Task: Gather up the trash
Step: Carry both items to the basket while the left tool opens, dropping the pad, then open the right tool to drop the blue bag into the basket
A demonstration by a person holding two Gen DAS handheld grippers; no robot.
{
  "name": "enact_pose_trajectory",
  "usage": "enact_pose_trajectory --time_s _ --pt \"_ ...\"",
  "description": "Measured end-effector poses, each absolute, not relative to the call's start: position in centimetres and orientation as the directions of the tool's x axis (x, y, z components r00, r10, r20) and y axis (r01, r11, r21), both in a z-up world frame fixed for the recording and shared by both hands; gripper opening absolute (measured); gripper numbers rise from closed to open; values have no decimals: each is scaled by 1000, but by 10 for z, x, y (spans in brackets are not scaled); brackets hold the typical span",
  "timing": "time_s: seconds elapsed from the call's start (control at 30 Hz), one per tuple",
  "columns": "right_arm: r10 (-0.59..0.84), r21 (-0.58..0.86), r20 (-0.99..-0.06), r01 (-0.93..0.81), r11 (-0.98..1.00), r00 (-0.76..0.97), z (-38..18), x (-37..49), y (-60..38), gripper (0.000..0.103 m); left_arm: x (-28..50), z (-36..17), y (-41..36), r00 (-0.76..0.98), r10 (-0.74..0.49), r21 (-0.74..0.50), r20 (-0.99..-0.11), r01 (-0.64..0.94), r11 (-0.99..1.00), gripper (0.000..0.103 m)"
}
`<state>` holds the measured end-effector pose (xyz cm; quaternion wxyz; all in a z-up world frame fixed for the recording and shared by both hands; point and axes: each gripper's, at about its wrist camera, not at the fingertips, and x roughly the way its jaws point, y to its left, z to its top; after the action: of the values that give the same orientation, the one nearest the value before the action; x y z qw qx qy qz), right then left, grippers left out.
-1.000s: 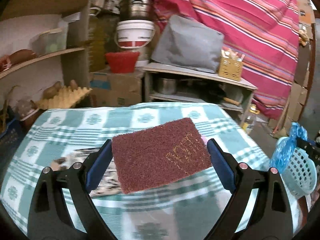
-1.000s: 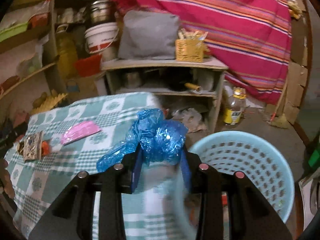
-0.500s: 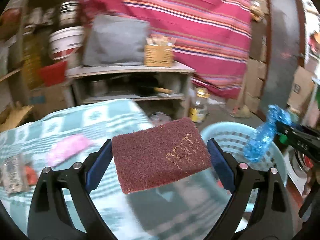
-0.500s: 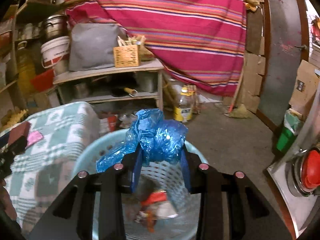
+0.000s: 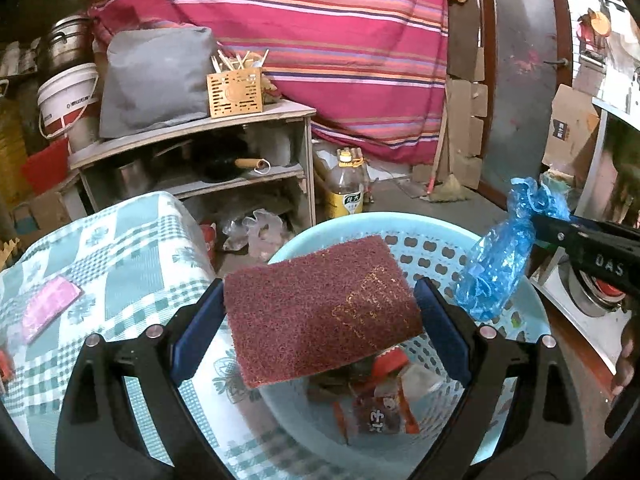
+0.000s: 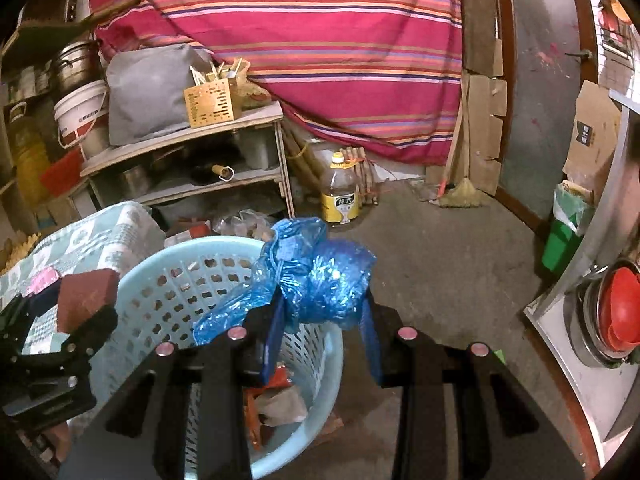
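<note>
My left gripper (image 5: 320, 320) is shut on a maroon scouring pad (image 5: 320, 312) and holds it flat over the near rim of a light blue plastic basket (image 5: 436, 248). My right gripper (image 6: 322, 320) is shut on a crumpled blue plastic bag (image 6: 316, 280) and holds it above the basket's right rim (image 6: 168, 276). The bag also shows in the left wrist view (image 5: 500, 256), as does the pad in the right wrist view (image 6: 86, 296). Wrappers (image 5: 376, 412) lie in the basket's bottom.
A table with a green checked cloth (image 5: 120, 264) stands left of the basket, with a pink wrapper (image 5: 50, 308) on it. A wooden shelf unit (image 5: 200, 160), an oil bottle (image 5: 346, 196) and a broom (image 5: 444, 188) stand behind. A green bin (image 6: 564, 236) is at right.
Both grippers have swung right from the table to above the basket, each still holding its item. The table has slid to the left of both views.
</note>
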<state>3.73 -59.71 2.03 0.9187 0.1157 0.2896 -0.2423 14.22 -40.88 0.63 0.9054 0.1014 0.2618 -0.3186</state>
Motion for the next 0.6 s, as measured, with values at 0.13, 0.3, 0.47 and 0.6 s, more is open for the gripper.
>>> enact_pose_trajectory --time_s 0.13,0.3,0.47,0.6 --pt "-371 63 -596 502 862 712 19 42 -593 35 149 8 -406 661 -520 -7 -540 615 789 92" --pt "-362 47 -602 484 874 712 19 48 -583 35 154 19 -391 689 -518 -40 -507 582 812 97" --pt "-346 45 -611 467 883 712 16 54 -574 35 158 21 -383 706 -500 -43 -501 557 830 97" --pt "-343 36 -608 456 889 716 18 58 -567 35 162 24 -375 719 -485 -50 -497 535 844 97"
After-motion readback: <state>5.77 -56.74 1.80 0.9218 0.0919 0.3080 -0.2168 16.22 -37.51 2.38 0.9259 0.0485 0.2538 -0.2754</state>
